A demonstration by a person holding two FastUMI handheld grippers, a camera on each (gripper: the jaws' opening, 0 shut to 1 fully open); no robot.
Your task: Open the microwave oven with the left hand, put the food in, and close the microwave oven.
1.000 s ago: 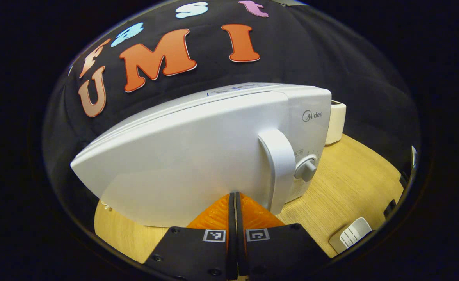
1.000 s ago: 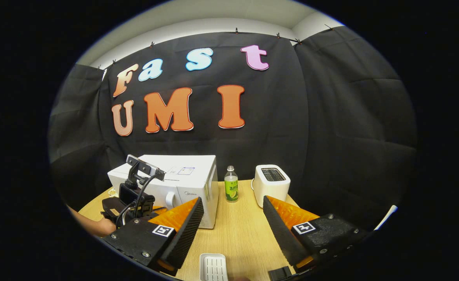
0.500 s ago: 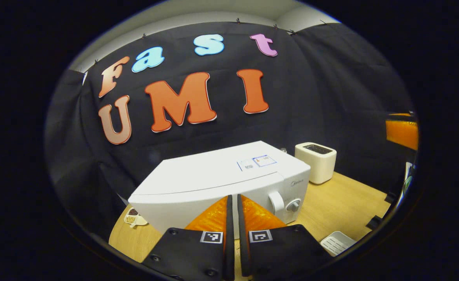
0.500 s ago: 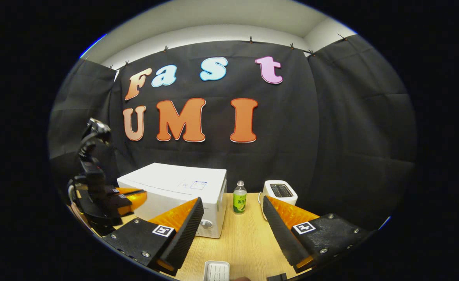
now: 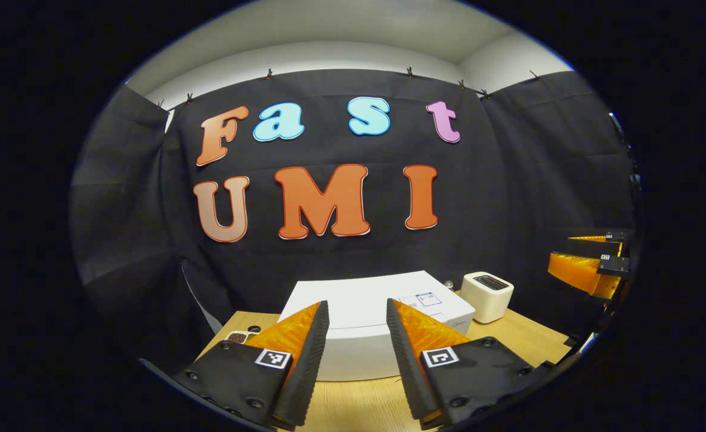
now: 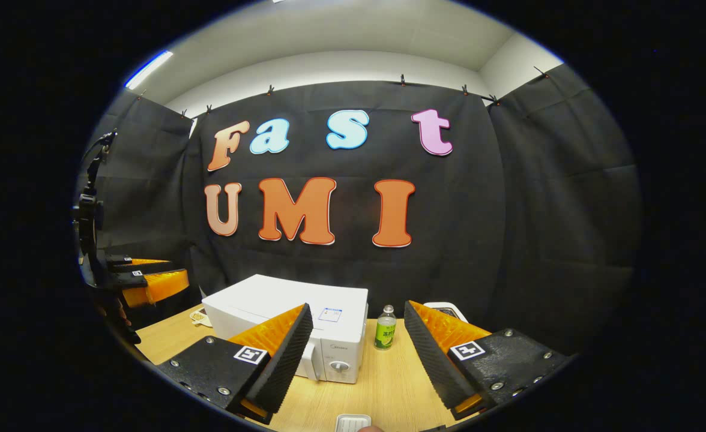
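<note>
The white microwave (image 5: 359, 300) stands on the wooden table with its door shut; in the right gripper view the microwave (image 6: 269, 303) shows its knob and front. My left gripper (image 5: 356, 360) hangs open above and in front of it, nothing between its fingers. My right gripper (image 6: 358, 354) is open too and holds nothing, raised over the table's front. The left gripper (image 6: 143, 279) appears at the far left of the right gripper view, and the right gripper (image 5: 593, 264) at the far right of the left gripper view.
A white toaster (image 5: 488, 297) stands right of the microwave, with a green-labelled bottle (image 6: 384, 329) between them. A small dish (image 5: 239, 337) lies left of the microwave. A white ribbed tray (image 6: 353, 423) sits at the table's front edge. The wooden table (image 6: 389, 384) shows bare wood between.
The left gripper, shut against the microwave door a second ago, has pulled back, risen and opened. The right gripper has also risen and stays open.
</note>
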